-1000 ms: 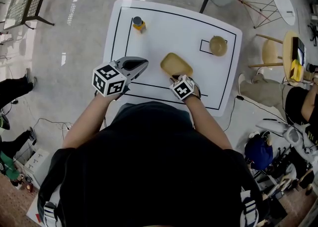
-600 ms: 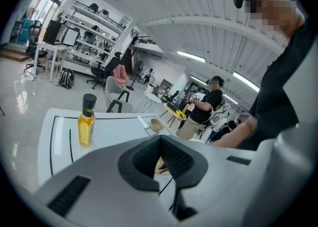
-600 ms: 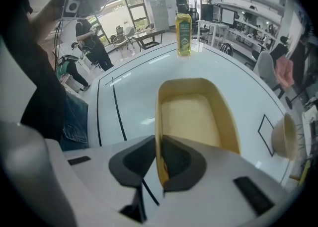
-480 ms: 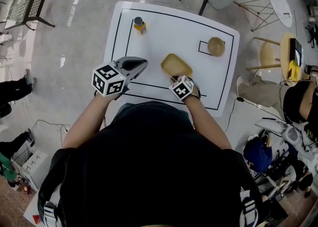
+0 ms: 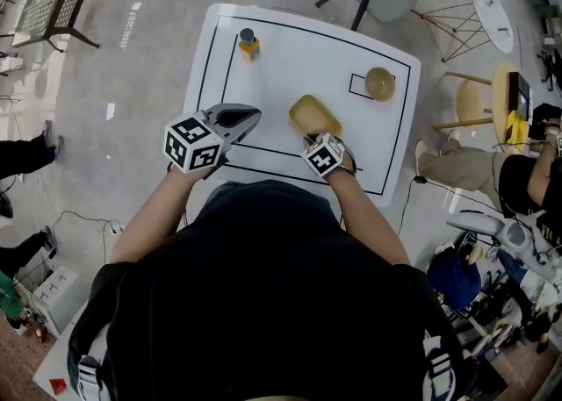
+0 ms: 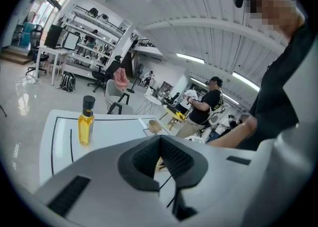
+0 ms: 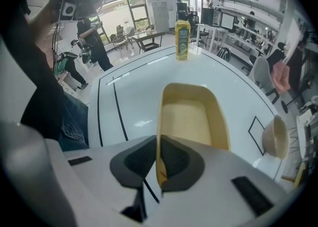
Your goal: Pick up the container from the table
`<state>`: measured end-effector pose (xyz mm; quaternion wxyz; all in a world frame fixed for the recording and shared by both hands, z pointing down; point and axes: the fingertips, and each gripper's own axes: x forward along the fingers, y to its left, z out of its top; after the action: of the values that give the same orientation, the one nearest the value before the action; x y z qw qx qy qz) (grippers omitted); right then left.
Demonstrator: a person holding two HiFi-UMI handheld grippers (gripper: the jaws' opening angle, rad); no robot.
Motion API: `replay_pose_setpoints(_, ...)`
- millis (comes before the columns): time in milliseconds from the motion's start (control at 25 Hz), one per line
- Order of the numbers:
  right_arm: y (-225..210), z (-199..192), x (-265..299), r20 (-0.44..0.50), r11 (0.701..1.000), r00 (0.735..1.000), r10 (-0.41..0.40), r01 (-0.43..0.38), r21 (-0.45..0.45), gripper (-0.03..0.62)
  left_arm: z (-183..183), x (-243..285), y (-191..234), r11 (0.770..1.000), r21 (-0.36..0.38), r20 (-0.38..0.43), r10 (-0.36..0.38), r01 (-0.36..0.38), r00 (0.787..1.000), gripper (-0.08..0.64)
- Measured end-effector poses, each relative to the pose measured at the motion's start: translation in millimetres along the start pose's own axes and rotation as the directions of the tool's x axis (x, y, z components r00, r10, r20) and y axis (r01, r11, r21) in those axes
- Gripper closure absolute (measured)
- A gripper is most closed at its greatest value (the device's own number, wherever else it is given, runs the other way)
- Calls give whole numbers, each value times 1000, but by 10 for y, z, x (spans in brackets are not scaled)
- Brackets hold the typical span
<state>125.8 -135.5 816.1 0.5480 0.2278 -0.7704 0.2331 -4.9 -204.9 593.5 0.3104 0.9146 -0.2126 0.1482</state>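
Note:
The container [image 5: 314,116] is a shallow yellow oval tub near the front middle of the white table [image 5: 290,48]. My right gripper [image 5: 309,136] points steeply down at its near end. In the right gripper view the container's [image 7: 191,116] near rim stands upright between the dark pads of the right gripper [image 7: 160,164], whose jaws are closing and press on it from both sides. My left gripper [image 5: 250,114] hovers over the table's left front, apart from the container. In its own view the left gripper [image 6: 164,166] has its pads together with nothing between them.
A bottle of yellow oil [image 5: 248,40] with a dark cap stands at the table's far left corner. A tan bowl [image 5: 380,83] sits by a small black square at the right. Chairs and seated people surround the table; black lines border its top.
Both grippers keep their places, the right one staying at the container's near rim. Only the head view has drifted slightly.

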Motion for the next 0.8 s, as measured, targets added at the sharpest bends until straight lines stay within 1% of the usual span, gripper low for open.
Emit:
replay_pose_setpoints(360,71,-35,-121,13,1000,1000,-13,13,-1,574,-12,-36,-182,1000,21,3,-14,14,1000,554)
replay_pose_setpoints(800,134,-69,-268,45,999,998,-37,36,24,574,-32,-84,-332,998,54,-7,-27,28,1000,554)
